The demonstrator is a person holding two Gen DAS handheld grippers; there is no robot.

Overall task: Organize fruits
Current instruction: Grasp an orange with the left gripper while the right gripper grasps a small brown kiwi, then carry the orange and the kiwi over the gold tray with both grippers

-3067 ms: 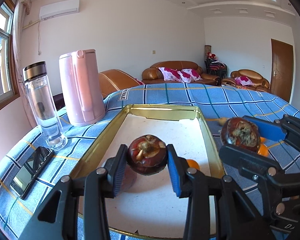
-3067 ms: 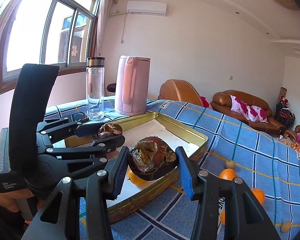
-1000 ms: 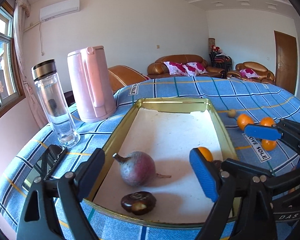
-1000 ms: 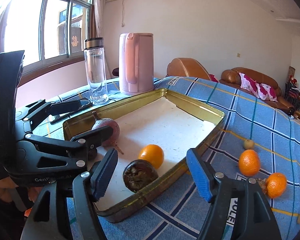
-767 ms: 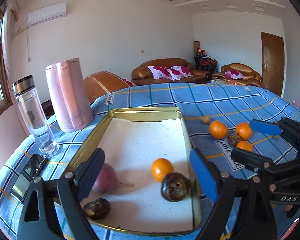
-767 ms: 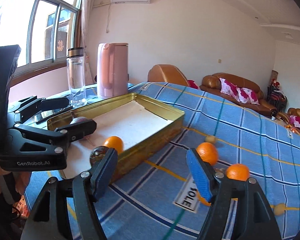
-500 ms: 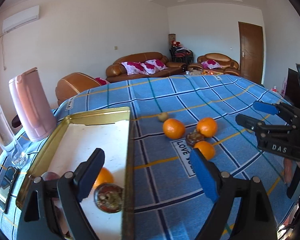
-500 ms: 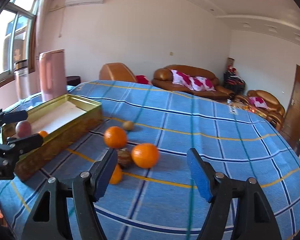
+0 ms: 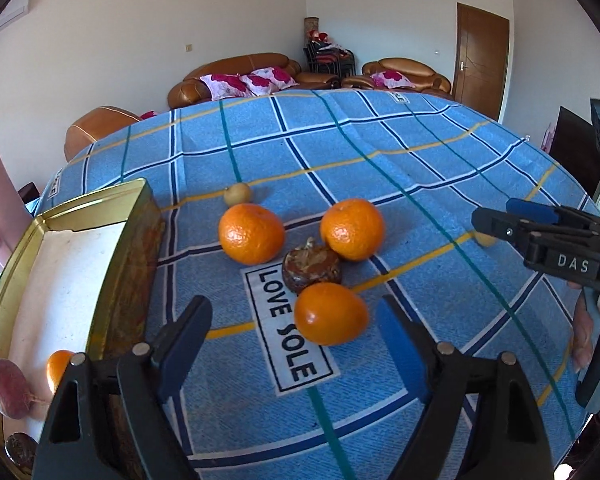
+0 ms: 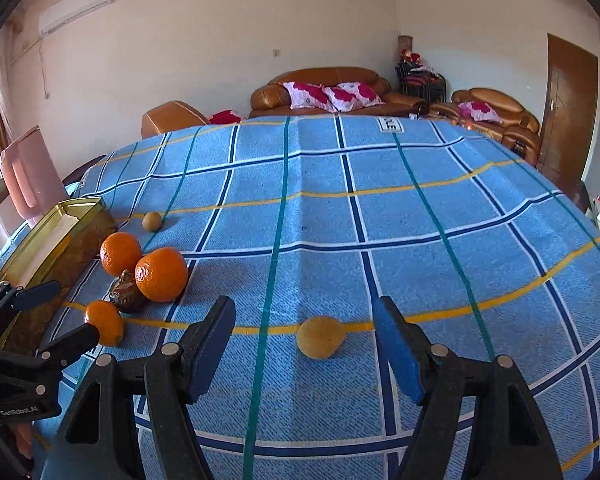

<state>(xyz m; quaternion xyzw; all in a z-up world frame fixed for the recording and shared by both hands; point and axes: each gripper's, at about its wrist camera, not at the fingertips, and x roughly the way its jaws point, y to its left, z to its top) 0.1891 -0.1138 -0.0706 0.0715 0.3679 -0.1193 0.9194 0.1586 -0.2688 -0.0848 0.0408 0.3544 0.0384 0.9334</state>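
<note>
Left wrist view shows the bench (image 9: 400, 152) under a blue checked cloth, with the gold tray (image 9: 136, 248) to the left of the left hand-held gripper (image 9: 296, 332), whose jaws stand wide apart and empty. Inside the tray lie a reddish fruit (image 9: 6, 388), an orange (image 9: 58, 366) and a dark mangosteen (image 9: 20, 448). Just ahead, between the jaws, sits a near orange (image 9: 330, 314), touching a brown mangosteen (image 9: 311, 264) flanked by two more oranges (image 9: 251, 234). Right wrist view has the right hand-held gripper (image 10: 306, 340) released, a small yellow fruit (image 10: 320, 337) resting between its open jaws.
</note>
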